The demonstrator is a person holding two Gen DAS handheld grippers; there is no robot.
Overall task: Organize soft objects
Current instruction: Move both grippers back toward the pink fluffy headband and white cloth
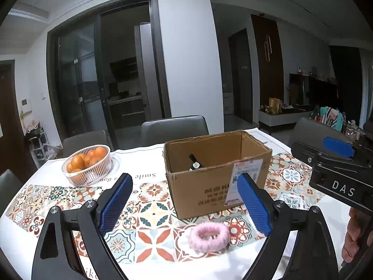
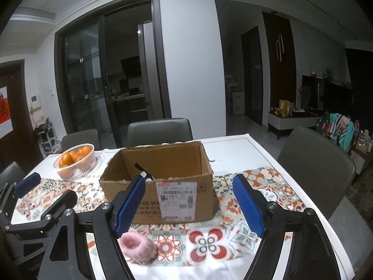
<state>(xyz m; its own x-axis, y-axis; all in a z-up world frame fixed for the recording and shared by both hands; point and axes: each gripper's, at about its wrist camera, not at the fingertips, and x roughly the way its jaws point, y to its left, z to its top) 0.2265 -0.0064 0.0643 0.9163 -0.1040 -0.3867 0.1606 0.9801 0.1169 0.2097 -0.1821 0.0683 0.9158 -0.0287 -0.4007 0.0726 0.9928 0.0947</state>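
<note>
At about ten o'clock on the bench (image 1: 144, 163) stood a white basket (image 1: 87, 166) of oranges (image 1: 93, 157), well apart from the work. The left tool (image 1: 184, 201) hung over the near edge with its jaws spread wide and nothing between them; the blue pads (image 1: 115, 204) were clear of everything.

Nearer, at six o'clock from the box, lay the pink fluffy scrunchie (image 1: 209, 235), flat on the patterned cloth (image 1: 151, 212), its ring open upward. In the left wrist view it sat low and right of centre in the tool's gap, close to the right pad but apart from it. It looked very light, soft and squashy, likely to flatten under any pinch and to cling rather than slip. A grip across one side of the ring, or across the whole ring to collapse it, should hold; little force would be needed, and the cloth below could be caught if the pads went too low.

At twelve o'clock stood the open cardboard box (image 1: 216, 175), label facing the cameras, with a dark object (image 1: 194, 162) inside that could not be identified. It seemed the likely destination.

Farthest right, the right tool (image 2: 187, 204) was also wide open and empty, framing the box front, with the scrunchie just below its left pad (image 2: 128, 206). A hand (image 1: 356, 238) showed at the left view's right edge.
</note>
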